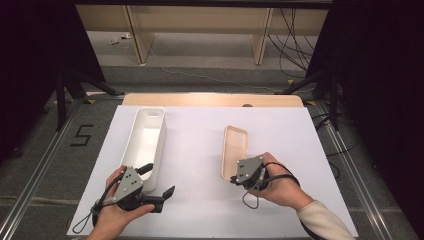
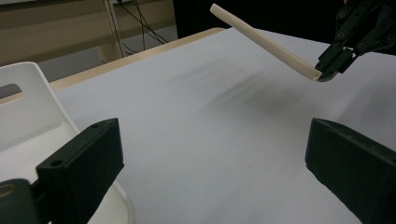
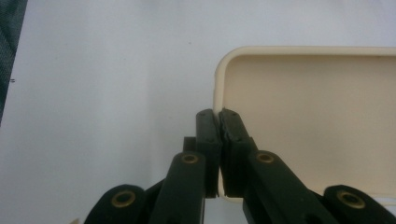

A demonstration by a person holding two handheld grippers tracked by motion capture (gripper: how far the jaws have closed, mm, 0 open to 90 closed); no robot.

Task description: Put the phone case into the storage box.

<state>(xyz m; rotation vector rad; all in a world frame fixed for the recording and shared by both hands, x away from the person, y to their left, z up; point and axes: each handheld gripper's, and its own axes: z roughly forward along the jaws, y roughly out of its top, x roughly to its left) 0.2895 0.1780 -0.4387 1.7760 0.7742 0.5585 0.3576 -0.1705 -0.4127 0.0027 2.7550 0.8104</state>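
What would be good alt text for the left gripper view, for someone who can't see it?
The right gripper holds a flat beige lid by one end, tilted up above the white table sheet. In the foreground the left gripper has its two black jaws wide apart with nothing between them, beside a white bin at the left.

The lid (image 1: 234, 151) looks like smooth cream plastic with a matt face — its rim faintly glossy. The bin (image 1: 145, 146) is white plastic, smooth and slightly shiny. The desk (image 1: 210, 100) shows pale wood at its 12 o'clock edge under a matt white sheet (image 1: 200, 165). Each gripper (image 1: 159, 192) is matt black plastic — with brass-coloured rivets.
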